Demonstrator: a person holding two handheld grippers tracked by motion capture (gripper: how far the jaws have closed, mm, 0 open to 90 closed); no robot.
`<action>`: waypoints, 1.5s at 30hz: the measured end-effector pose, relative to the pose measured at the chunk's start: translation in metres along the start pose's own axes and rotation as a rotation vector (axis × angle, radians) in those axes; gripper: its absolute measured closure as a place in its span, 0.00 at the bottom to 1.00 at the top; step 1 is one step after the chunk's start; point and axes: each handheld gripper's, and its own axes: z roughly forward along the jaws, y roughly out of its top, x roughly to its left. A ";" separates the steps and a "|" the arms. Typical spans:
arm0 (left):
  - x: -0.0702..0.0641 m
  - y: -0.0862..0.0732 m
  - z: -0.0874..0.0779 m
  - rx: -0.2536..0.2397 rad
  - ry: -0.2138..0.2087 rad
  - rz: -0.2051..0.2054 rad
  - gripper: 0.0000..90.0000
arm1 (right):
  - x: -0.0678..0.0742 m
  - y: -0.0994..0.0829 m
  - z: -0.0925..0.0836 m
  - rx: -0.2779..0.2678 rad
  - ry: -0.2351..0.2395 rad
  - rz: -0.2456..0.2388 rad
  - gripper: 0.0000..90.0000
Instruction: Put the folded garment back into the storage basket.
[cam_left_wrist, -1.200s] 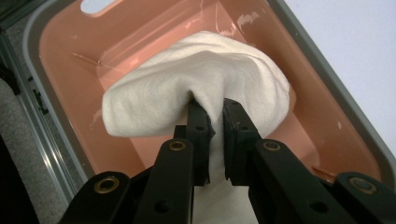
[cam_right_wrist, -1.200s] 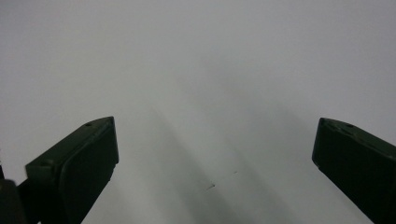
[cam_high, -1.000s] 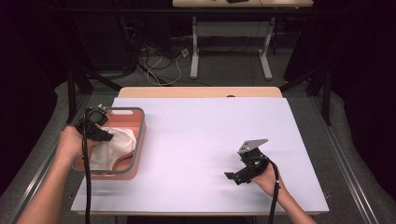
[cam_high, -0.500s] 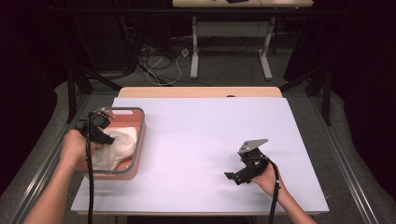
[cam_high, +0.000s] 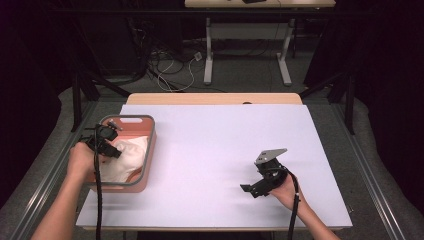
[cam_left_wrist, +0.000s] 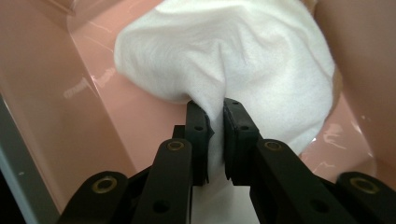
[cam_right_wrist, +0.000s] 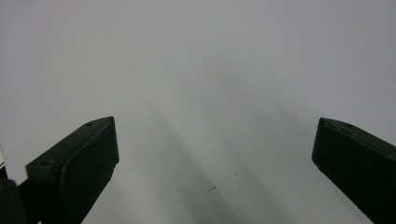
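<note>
Your left gripper (cam_high: 111, 145) is inside the pink basin (cam_high: 149, 150), which sits at the left edge of the white table (cam_high: 215, 145). Its jaws are nearly closed and clamp a fold of the white cloth (cam_left_wrist: 243, 60); in the left gripper view the fabric is pinched between the two black pads (cam_left_wrist: 233, 126). The cloth lies bunched on the basin floor, toward the basin's near half, with pink floor and wall visible around it. Your right gripper (cam_high: 256, 186) is well apart from the basin, over bare table surface on the far right side. Its jaws stand wide apart with nothing between them; the right gripper view shows plain table between the pads (cam_right_wrist: 84, 158).
</note>
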 end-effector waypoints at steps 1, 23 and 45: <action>0.000 0.000 0.002 0.006 0.002 0.001 0.90 | 0.000 0.000 0.000 0.000 0.001 -0.001 0.00; 0.014 -0.007 0.033 0.024 0.076 -0.130 0.89 | 0.003 0.003 0.003 0.005 0.009 -0.021 0.01; 0.005 -0.014 -0.004 -0.051 0.086 -0.112 0.16 | 0.007 0.001 -0.005 0.005 -0.013 -0.023 0.01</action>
